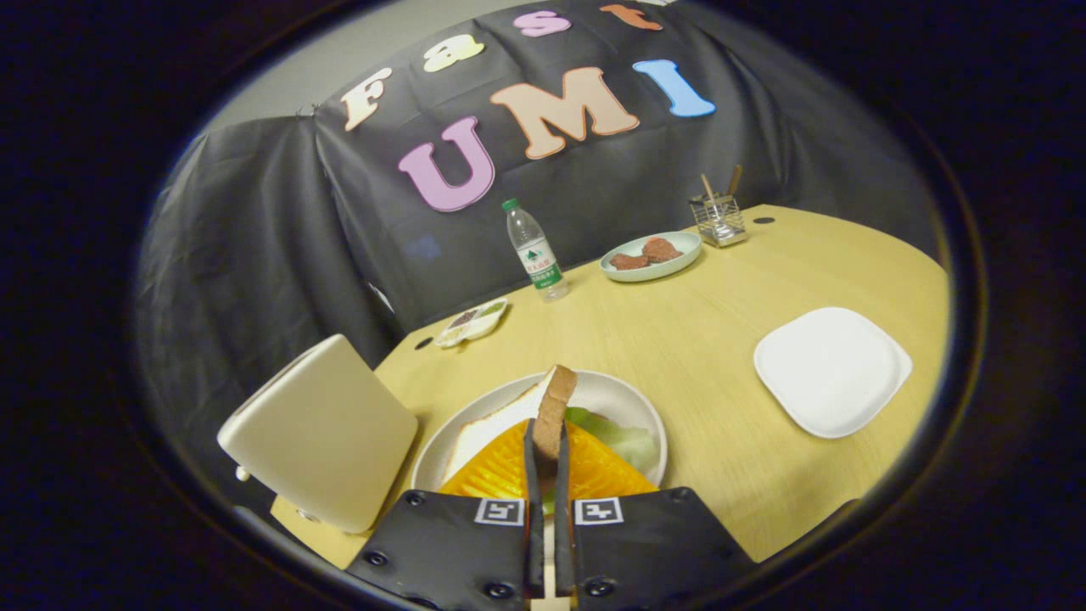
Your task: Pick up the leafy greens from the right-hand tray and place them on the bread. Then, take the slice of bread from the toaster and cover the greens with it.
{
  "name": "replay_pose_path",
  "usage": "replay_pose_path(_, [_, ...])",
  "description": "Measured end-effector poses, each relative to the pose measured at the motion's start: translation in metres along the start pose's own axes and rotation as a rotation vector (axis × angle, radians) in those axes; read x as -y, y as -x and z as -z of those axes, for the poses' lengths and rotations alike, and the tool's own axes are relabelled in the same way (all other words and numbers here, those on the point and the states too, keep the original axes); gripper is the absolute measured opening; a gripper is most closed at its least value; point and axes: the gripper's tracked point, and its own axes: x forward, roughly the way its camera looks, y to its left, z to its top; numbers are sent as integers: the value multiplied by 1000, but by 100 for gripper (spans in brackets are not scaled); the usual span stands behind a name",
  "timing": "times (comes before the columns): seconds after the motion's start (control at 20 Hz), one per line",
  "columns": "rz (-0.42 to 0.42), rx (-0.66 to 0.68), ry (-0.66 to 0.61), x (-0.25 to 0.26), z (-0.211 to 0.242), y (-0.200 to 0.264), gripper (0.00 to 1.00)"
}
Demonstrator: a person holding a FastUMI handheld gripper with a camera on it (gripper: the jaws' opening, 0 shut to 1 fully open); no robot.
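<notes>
Gripper [548, 475]: pinching my bread slice [553, 412] by its crust, upright, lower centre.
Plate [632, 399]: beneath; greens [624, 437] already on, awaiting cover.

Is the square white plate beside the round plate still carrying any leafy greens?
No, the square white plate lies bare on the wooden table, while the leafy greens sit on the round plate.

Soft even light from above; strong fisheye bending at edges; mild blur.
</notes>
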Motion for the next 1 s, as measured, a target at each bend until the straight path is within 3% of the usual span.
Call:
replay_pose_path(0.15, [36, 2, 65, 6, 4, -1, 12])
replay_pose_path(0.4, [128, 12, 173, 26, 1, 4, 45])
replay_pose_path(0.5, [120, 24, 196, 25, 0, 10, 57])
replay_pose_path(0.65, [75, 131, 218, 16, -27, 27, 77])
replay_pose_path(0.8, [83, 277, 253, 15, -66, 51, 96])
replay_pose_path(1.0, [106, 374, 246, 20, -115, 84, 96])
